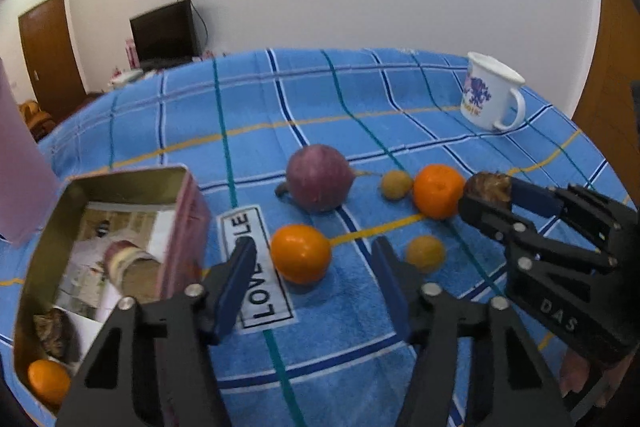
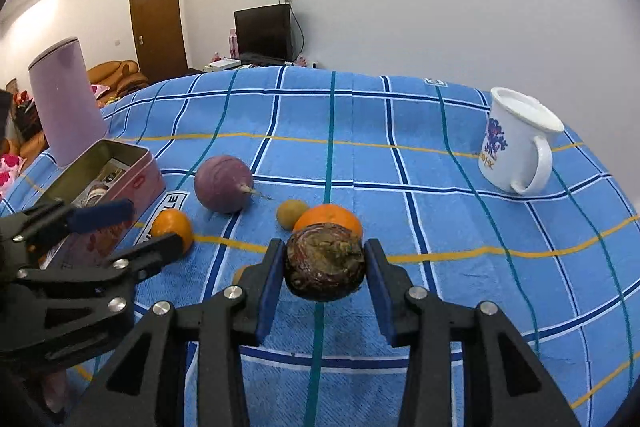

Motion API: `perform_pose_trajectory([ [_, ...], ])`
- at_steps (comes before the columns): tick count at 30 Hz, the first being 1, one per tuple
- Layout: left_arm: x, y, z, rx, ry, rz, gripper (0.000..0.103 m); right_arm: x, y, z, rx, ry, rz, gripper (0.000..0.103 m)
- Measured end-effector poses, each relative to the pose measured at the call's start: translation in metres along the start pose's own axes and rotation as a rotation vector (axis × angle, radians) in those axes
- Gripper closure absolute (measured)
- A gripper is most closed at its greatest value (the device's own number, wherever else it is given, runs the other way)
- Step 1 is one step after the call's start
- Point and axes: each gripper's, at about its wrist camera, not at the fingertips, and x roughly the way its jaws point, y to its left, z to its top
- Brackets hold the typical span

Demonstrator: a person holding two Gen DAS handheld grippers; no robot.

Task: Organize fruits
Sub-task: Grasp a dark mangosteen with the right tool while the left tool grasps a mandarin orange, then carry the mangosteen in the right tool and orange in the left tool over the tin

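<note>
My right tool (image 2: 325, 267) clamps a wrinkled, brown, round fruit (image 2: 325, 265) beside the smooth orange (image 2: 330, 219); left tool (image 1: 312, 263) gapes empty.

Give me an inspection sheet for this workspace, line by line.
Surface: blue plaid cloth, flat.
Job's things: open tin holding one orange and papers; two oranges, two small brown fruits and purple bulb loose on the cloth.
Clutter: white mug, pink canister.
Grippers: left gripper open around an orange; right gripper shut on dark fruit.
Cables: one at the TV.
Surroundings: door, sofa.
</note>
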Motion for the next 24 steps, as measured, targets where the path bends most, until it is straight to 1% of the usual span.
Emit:
perform_pose_trajectory([
  [2,0.006,0.001,-0.001,-0.002,0.015,0.013,0.047,0.003,0.001,-0.002,0.003,-0.002,0.004,0.061],
  [5,0.014,0.002,-0.001,-0.015,0.035,-0.003,0.047,0.006,0.002,-0.004,0.008,0.001,0.018,0.061],
  [8,0.026,0.004,-0.001,-0.022,0.056,0.012,0.048,0.007,0.002,-0.003,0.01,-0.002,0.027,0.061],
  [9,0.029,0.004,-0.001,-0.026,0.065,0.011,0.054,0.007,0.003,-0.003,0.009,0.0,0.029,0.061],
  [10,0.034,0.006,0.0,-0.035,0.084,0.01,0.062,0.007,0.003,-0.003,0.009,0.001,0.034,0.061],
  [11,0.035,0.007,0.0,-0.047,0.089,0.005,0.063,0.007,0.003,-0.004,0.009,0.001,0.036,0.061],
  [15,0.032,0.01,0.0,-0.059,0.07,-0.004,0.063,0.007,0.005,-0.004,0.002,0.001,0.041,0.061],
  [19,0.023,0.009,-0.001,-0.049,0.035,-0.005,0.063,0.005,0.008,-0.004,-0.007,-0.01,0.04,0.061],
  [24,0.015,0.007,-0.001,-0.037,-0.011,-0.013,0.063,0.001,0.007,-0.005,-0.006,-0.033,0.063,0.061],
])
